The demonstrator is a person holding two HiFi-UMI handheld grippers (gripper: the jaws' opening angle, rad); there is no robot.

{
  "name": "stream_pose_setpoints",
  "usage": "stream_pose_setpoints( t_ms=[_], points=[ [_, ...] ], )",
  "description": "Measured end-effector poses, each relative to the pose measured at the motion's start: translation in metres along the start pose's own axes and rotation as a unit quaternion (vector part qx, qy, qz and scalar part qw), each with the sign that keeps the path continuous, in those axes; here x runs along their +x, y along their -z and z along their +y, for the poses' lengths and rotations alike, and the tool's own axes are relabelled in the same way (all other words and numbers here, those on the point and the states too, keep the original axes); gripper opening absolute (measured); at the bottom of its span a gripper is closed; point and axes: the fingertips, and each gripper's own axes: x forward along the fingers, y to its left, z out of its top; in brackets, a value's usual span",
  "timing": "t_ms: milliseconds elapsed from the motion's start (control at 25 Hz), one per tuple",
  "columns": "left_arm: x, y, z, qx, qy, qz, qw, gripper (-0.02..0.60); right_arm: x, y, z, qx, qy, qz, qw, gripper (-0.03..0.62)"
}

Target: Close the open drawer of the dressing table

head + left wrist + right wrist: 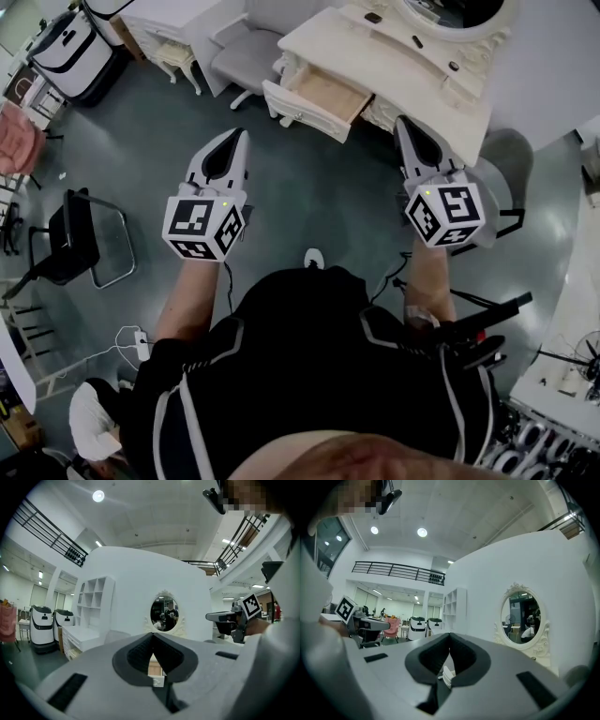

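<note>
The cream dressing table (412,70) stands ahead at the top of the head view, with an oval mirror (164,612) on its back. Its left drawer (317,101) is pulled out and shows a bare wooden inside. My left gripper (235,135) is held in the air short of the drawer's left end, jaws shut on nothing. My right gripper (403,123) hovers by the table's front edge, right of the drawer, also shut and empty. Past the left gripper (152,638) the drawer (155,668) shows. The right gripper (450,638) points toward the mirror (524,620).
A grey upholstered chair (246,49) sits left of the dressing table, and a grey stool (514,155) stands at its right. A black chair (77,236) is on the floor to my left. White wheeled machines (66,42) and shelving (96,597) line the far left.
</note>
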Motion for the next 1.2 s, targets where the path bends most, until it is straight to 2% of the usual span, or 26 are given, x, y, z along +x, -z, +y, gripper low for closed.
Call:
stream_pose_setpoints(
  t_ms=[600,920,1200],
  points=[
    [0.138,0.003,-0.045,0.046,0.044,0.033,0.9974,0.005,0.042,0.017,-0.105,0.006,-0.006,-0.004,1.000,0.005],
    [0.193,0.008,-0.028,0.052,0.084,0.036,0.9945,0.005,0.078,0.026,-0.119,0.005,0.013,0.001,1.000,0.005],
    [0.235,0.009,0.020,0.044,0.134,0.025,0.9897,0.005,0.124,0.030,-0.109,-0.007,0.052,0.021,0.998,0.005]
  ],
)
